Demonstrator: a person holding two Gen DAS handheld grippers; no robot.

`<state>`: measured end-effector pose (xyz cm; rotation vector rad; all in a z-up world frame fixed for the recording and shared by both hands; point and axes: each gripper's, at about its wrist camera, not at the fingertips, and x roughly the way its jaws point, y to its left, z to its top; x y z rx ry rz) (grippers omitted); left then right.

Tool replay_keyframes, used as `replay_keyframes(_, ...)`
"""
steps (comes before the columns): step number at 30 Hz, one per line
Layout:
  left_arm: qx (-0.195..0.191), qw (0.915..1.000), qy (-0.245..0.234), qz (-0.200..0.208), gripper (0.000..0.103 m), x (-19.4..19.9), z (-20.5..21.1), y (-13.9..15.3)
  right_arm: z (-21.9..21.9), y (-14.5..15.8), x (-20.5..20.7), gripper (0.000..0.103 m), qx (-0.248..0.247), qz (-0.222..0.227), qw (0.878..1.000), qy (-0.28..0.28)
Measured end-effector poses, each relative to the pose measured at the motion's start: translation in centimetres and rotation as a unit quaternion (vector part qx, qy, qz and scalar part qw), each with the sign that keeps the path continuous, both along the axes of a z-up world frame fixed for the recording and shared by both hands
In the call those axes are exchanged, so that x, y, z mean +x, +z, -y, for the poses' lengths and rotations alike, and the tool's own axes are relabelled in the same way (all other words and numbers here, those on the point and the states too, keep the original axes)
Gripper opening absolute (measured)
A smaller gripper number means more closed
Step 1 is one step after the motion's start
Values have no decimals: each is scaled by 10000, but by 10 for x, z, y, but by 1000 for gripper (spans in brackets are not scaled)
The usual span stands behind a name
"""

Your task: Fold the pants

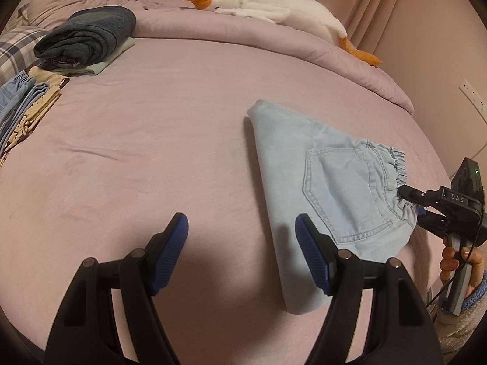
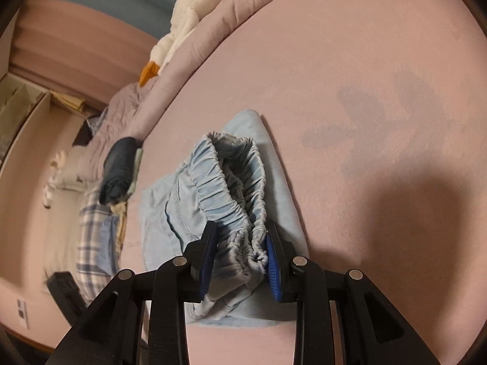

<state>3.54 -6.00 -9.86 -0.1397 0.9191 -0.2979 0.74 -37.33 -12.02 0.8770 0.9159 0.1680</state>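
1. The light blue pants (image 1: 307, 188) lie folded on the pink bed (image 1: 152, 158), toward its right side, the folded end pointing at the rolled duvet (image 1: 243, 30) and the elastic waistband (image 2: 231, 188) turned to the near right edge.
2. The right hand-held gripper (image 2: 239, 255) is clenched on the gathered waistband; both blue pads press the fabric. In the left wrist view a hand (image 1: 459, 261) is seen holding its handle at the bed's right edge.
3. The left hand-held gripper (image 1: 240, 228) stands released, fingers wide apart, over bare sheet just left of the pants' near edge; whether its right pad touches the cloth cannot be told.
4. Open room: a broad bare stretch of sheet lies left of the pants and beyond them up to the duvet.
5. Left edge: a dark folded garment (image 1: 88, 36) on a pale one, and a stack of folded clothes (image 1: 27, 103), both well apart from the pants.
6. A plush goose (image 1: 274, 6) lies on the duvet.
7. Only the left wrist view shows the back pocket (image 1: 341, 188) and a wall socket (image 1: 473, 95); only the right wrist view shows the waistband's open mouth.
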Motion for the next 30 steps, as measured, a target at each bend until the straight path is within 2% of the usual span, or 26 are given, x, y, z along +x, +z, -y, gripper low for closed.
replay_keyframes(3,-4,10000,-21,-16,73,2,2,-1,-2,11,-1,41,-562,-73,9984,-21)
replay_keyframes(4,-5,10000,-30,-15,73,2,2,-1,-3,16,-2,47,-851,-93,9963,-80)
replay_keyframes(5,-6,10000,-38,-16,73,3,2,-2,-6,23,-3,48,-1206,-100,9925,-162)
replay_keyframes(6,-11,10000,-52,-22,73,4,2,-2,-10,34,-7,48,-1709,-14,9850,-255)
replay_keyframes(8,-33,10000,-55,-38,73,8,2,-3,-20,50,-13,48,-2255,267,9735,-259)
replay_keyframes(10,-152,9998,-50,-104,73,13,1,-5,-42,65,-16,48,-2524,738,9646,199)
replay_keyframes(13,-592,9976,28,-346,73,25,-2,-9,-86,74,-16,45,-2528,1320,9492,1326)
replay_keyframes(14,-747,9963,76,-419,73,31,-3,-11,-99,73,-15,44,-2489,1423,9445,1601)
replay_keyframes(15,-811,9957,94,-444,73,35,-3,-12,-118,71,-13,40,-2377,1512,9383,2004)
replay_keyframes(17,-874,9949,98,-496,73,44,-2,-13,-147,65,-10,39,-2259,1584,9290,2468)
replay_keyframes(20,-1005,9926,-10,-676,73,62,-1,-17,-191,59,-9,31,-2448,1738,9008,3139)
replay_keyframes(21,-1069,9912,-80,-775,73,70,-2,-19,-208,56,-10,27,-2606,1820,8863,3368)
replay_keyframes(22,-1104,9906,-97,-807,73,74,-2,-19,-217,53,-9,21,-2673,1825,8783,3520)
replay_keyframes(23,-1120,9904,-109,-804,73,79,-2,-20,-223,49,-9,21,-2699,1810,8736,3623)
replay_keyframes(25,-1145,9900,-186,-805,73,87,0,-21,-226,44,-7,20,-2703,1731,8713,3713)
replay_keyframes(28,-1268,9875,-303,-888,71,100,3,-27,-224,32,-4,18,-2623,1513,8751,3776)
replay_keyframes(29,-1297,9869,-330,-902,69,103,4,-29,-222,30,-4,18,-2580,1489,8769,3772)
replay_keyframes(30,-1325,9864,-372,-896,61,106,5,-30,-217,28,-4,18,-2485,1483,8809,3744)
